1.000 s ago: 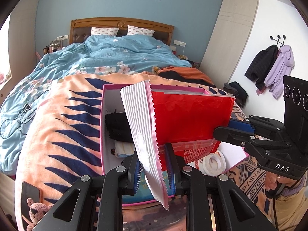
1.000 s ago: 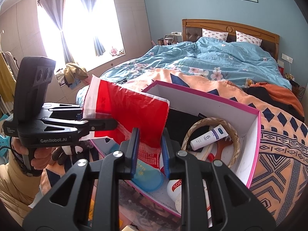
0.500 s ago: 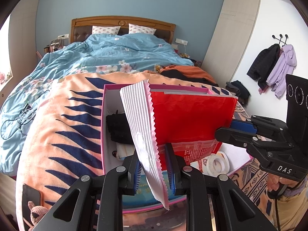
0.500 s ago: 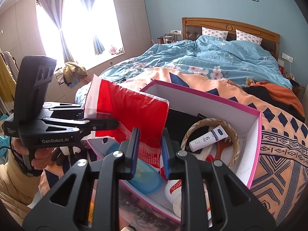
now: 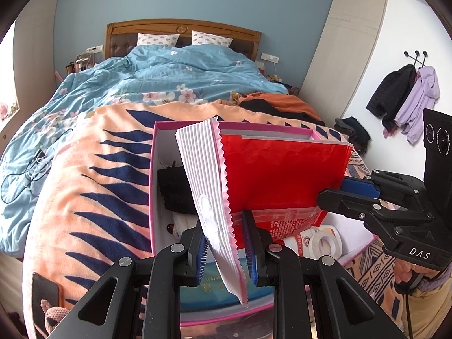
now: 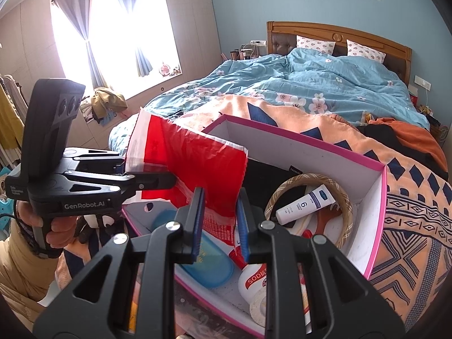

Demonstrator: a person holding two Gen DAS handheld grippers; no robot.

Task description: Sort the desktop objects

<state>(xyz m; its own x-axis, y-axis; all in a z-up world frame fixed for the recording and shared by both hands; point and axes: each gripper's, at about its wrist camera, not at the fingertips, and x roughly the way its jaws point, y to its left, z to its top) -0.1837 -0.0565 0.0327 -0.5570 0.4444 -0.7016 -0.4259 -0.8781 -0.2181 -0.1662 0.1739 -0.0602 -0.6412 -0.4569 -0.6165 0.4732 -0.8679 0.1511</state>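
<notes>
Barely anything has changed over the last second: comparing views, the red bag (image 5: 282, 175) hangs in the same pose above the pink box (image 5: 154, 197), stretched between both grippers. I read that as a pause mid-carry, with the bag not yet lowered among the sorted things, so the placing step is still ahead.

Left gripper (image 5: 226, 250): jaws nearly together, pinching the bag's white ribbed side seam, which runs down between the blue pads (image 5: 201, 257) and sticks out below them.

Right gripper (image 6: 219, 226): jaws likewise narrow, nipping the bag's lower corner where the printed clear strip begins. In the left view it comes in from the right and clamps the bag's right edge.

Bag position: upright, spread flat, over the near half of the box, clear of the contents.

Box sits on the orange blanket (image 5: 93, 186) on the bed. Inside, from the right view: a tube (image 6: 305, 203) lying across a woven ring (image 6: 346, 212), a blue case (image 6: 209, 265) at the near left, a white bottle (image 6: 251, 279).
</notes>
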